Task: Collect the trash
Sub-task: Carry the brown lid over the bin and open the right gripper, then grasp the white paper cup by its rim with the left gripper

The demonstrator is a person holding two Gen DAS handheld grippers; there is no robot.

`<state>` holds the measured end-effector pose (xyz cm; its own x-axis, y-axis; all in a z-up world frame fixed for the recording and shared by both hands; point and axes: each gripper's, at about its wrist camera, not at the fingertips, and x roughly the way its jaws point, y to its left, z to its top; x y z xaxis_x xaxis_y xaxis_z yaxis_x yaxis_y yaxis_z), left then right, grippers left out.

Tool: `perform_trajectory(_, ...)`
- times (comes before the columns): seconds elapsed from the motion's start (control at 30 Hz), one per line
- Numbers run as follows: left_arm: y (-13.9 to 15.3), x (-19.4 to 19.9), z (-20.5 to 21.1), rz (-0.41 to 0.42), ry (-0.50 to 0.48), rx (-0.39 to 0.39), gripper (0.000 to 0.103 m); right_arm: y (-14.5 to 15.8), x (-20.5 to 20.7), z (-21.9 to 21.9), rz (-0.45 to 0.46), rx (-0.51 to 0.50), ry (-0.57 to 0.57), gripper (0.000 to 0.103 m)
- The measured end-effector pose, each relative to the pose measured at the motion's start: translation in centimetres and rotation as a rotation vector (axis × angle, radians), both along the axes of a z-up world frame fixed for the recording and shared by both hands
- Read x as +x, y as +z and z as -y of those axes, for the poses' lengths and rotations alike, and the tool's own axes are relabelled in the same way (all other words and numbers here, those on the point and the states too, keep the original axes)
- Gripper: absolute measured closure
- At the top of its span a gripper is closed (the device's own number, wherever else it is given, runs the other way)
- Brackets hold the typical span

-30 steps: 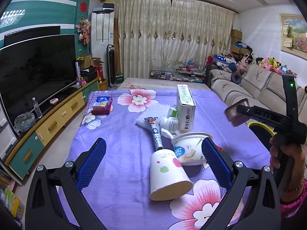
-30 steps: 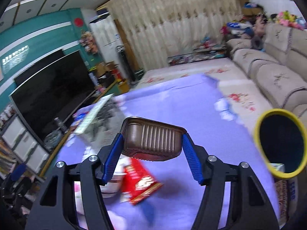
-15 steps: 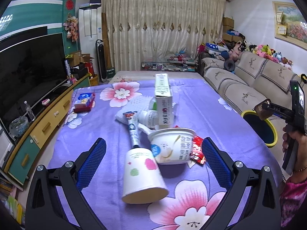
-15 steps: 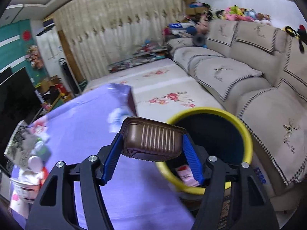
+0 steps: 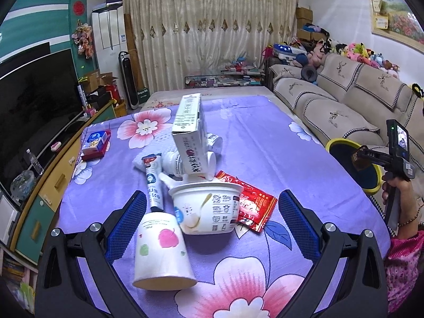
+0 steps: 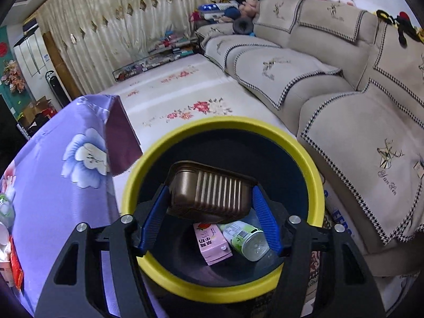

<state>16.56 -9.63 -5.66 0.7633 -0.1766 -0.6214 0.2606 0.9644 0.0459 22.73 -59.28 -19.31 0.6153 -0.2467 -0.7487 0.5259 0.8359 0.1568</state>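
Your brown ribbed tray [image 6: 210, 192] hides the back of the pink carton [image 6: 212, 242] and the green-labelled bottle [image 6: 245, 238] lying in the yellow-rimmed bin [image 6: 185, 288]. At 8 o'clock in the right wrist view, the picture's edge cuts off a red packet [image 6: 16, 266]. In the left wrist view, the white tub [image 5: 206, 208] covers part of the red wrapper [image 5: 254, 204], and the print on the tall carton [image 5: 189, 135] is too small to read.
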Motion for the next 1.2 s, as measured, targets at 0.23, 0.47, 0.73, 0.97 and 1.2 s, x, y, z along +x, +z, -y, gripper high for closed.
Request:
perform_trajectory(0.23, -0.2, 0.2, 0.4, -0.005, -0.004, 0.004, 0.005, 0.1, -0.9, -0.1, 0.01, 0.012, -0.024, 0.035)
perform_trajectory(0.47, -0.7, -0.2, -0.9, 0.0, 0.029, 0.021, 0.005, 2.3, -3.0, -1.8, 0.057, -0.008, -0.002, 0.033)
perform_trajectory(0.73, -2.6, -0.6, -3.4, -0.025, 0.085, 0.083, 0.005, 4.2, -5.2, -3.4, 0.098, -0.022, 0.027, 0.032)
perform_trajectory(0.97, -5.2, -1.3, -5.7, -0.088, 0.1, 0.102, 0.005, 5.1, -5.6, -3.7, 0.112, -0.022, 0.03, 0.032)
perform_trajectory(1.2, -7.0, -2.1, -5.7, -0.117, 0.083, 0.126, 0.006, 5.0, -5.0, -5.0, 0.101, -0.021, 0.076, 0.032)
